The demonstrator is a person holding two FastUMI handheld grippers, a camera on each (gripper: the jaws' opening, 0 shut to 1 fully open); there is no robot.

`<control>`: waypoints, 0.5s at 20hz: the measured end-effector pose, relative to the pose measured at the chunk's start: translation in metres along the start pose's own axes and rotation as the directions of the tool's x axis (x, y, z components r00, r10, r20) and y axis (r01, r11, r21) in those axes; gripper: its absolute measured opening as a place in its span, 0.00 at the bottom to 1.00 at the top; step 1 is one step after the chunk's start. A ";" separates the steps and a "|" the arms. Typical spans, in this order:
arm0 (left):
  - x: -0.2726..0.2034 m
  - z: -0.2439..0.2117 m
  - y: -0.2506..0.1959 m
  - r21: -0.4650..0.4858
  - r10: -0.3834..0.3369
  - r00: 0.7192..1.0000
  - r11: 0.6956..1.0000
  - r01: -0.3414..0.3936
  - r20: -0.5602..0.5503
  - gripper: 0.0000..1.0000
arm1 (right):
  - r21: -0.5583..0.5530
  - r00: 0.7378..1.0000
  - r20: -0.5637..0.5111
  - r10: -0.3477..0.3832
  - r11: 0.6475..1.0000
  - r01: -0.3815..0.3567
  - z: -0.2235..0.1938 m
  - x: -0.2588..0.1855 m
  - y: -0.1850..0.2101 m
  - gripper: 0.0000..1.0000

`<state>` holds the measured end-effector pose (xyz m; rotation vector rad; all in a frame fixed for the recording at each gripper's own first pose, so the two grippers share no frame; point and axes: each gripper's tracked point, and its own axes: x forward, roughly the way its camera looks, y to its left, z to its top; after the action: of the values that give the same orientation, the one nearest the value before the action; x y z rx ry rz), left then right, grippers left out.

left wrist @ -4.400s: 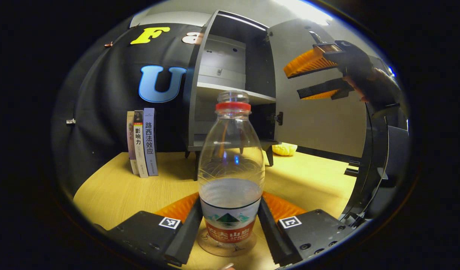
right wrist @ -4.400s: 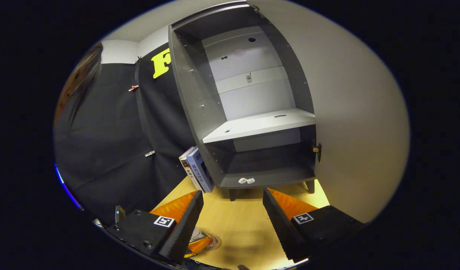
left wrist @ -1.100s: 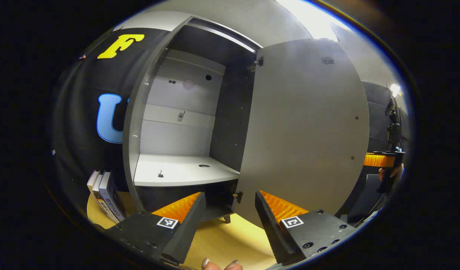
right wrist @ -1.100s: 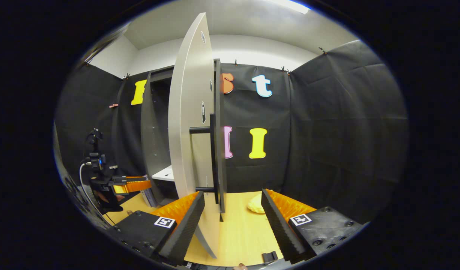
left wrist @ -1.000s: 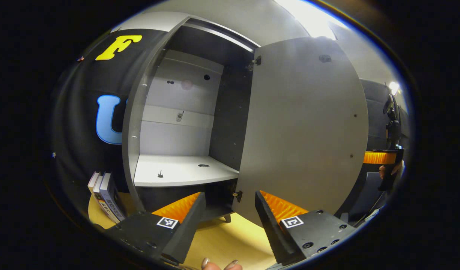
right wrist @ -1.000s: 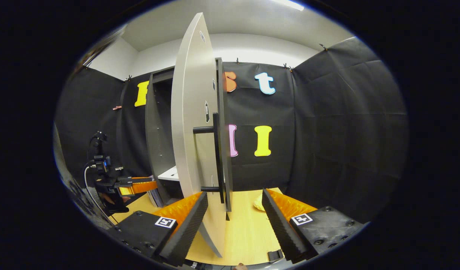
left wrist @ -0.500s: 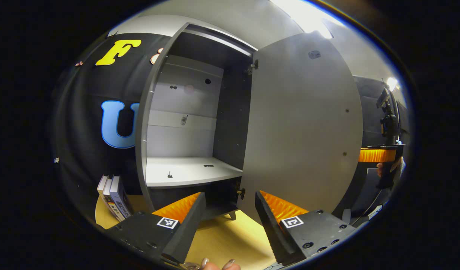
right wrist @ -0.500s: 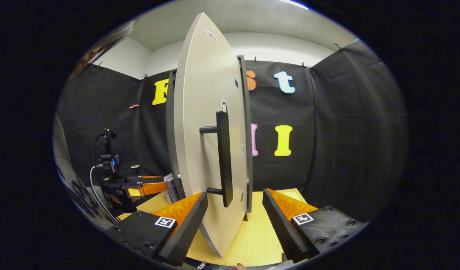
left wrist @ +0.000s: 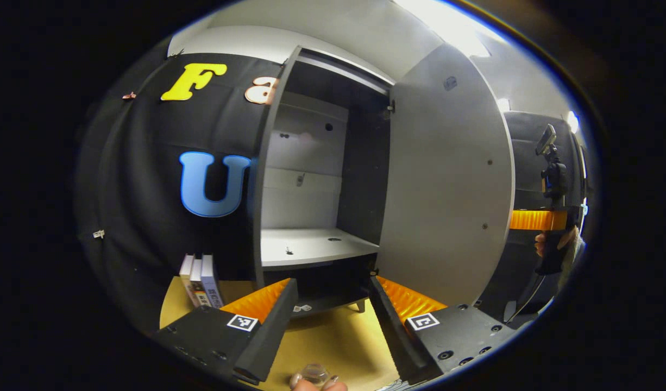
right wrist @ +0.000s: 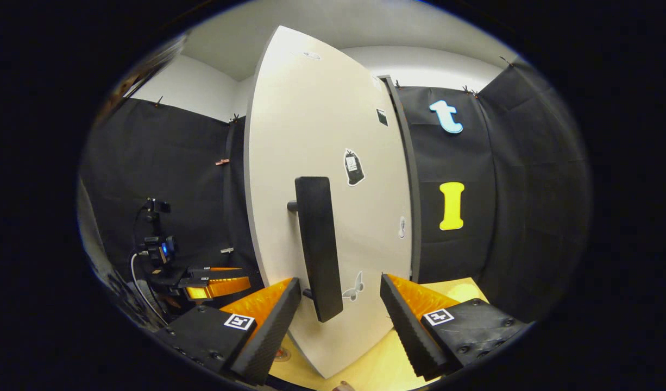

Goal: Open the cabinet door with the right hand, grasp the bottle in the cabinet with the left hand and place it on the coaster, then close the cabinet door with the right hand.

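My right gripper [right wrist: 341,317] has its fingers spread wide, nothing between the pads — the lower end of the door handle [right wrist: 318,247] sits in the gap ahead of them, and I cannot tell if a finger touches it. Cabinet door [right wrist: 333,179] stands partly open, its outer face toward this camera, with small stickers on it.

My left gripper [left wrist: 330,320] is also spread wide and empty, hovering above the wooden tabletop [left wrist: 333,342] in front of the cabinet [left wrist: 311,184]. Cabinet shelf [left wrist: 311,247] is bare. At the bottom edge of the left gripper view, a clear rounded bit — probably the bottle top [left wrist: 313,373] — pokes up just below my fingers. Books [left wrist: 200,279] stand left of the cabinet.
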<state>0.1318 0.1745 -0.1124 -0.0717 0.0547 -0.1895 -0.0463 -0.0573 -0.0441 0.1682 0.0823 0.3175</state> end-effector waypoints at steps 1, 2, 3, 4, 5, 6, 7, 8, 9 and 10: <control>-0.006 0.000 0.009 0.005 0.024 1.000 1.000 -0.024 0.001 0.84 | -0.001 1.000 0.000 0.024 1.000 -0.024 -0.001 0.006 0.009 0.97; -0.011 0.000 0.016 0.008 0.045 0.999 0.999 -0.045 0.000 0.85 | 0.004 0.999 0.001 0.053 0.999 -0.053 -0.002 0.017 0.019 1.00; -0.017 -0.002 0.022 0.010 0.064 0.998 0.998 -0.064 -0.004 0.84 | 0.017 0.997 -0.002 0.075 0.997 -0.075 -0.005 0.028 0.024 0.97; -0.022 -0.003 0.027 0.012 0.081 0.997 0.997 -0.081 -0.008 0.84 | 0.038 0.995 -0.003 0.099 0.994 -0.099 -0.007 0.041 0.028 0.97; -0.026 -0.003 0.031 0.014 0.090 0.996 0.996 -0.090 -0.009 0.84 | 0.060 0.993 -0.005 0.121 0.991 -0.121 -0.009 0.053 0.033 1.00; -0.031 -0.001 0.033 0.019 0.093 0.996 0.995 -0.093 -0.008 0.84 | 0.071 0.990 -0.004 0.140 0.988 -0.140 -0.011 0.066 0.037 0.97; -0.034 0.001 0.036 0.027 0.101 0.995 0.995 -0.100 -0.006 0.84 | 0.062 0.989 0.002 0.150 0.987 -0.149 -0.012 0.077 0.040 0.97; -0.038 0.004 0.039 0.035 0.105 0.994 0.994 -0.105 -0.004 0.84 | 0.041 0.987 0.012 0.163 0.986 -0.163 -0.009 0.085 0.043 0.98; -0.040 0.005 0.039 0.041 0.106 0.994 0.994 -0.106 -0.002 0.84 | 0.019 0.983 0.017 0.182 0.983 -0.182 -0.007 0.089 0.047 0.98; -0.043 0.007 0.037 0.042 0.104 0.995 0.994 -0.104 -0.002 0.84 | 0.002 0.978 0.016 0.208 0.978 -0.208 -0.006 0.088 0.055 0.98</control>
<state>0.0973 0.2195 -0.1065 -0.0262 0.0588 -0.0868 0.0200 0.0233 -0.0448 0.1831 0.0500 0.5247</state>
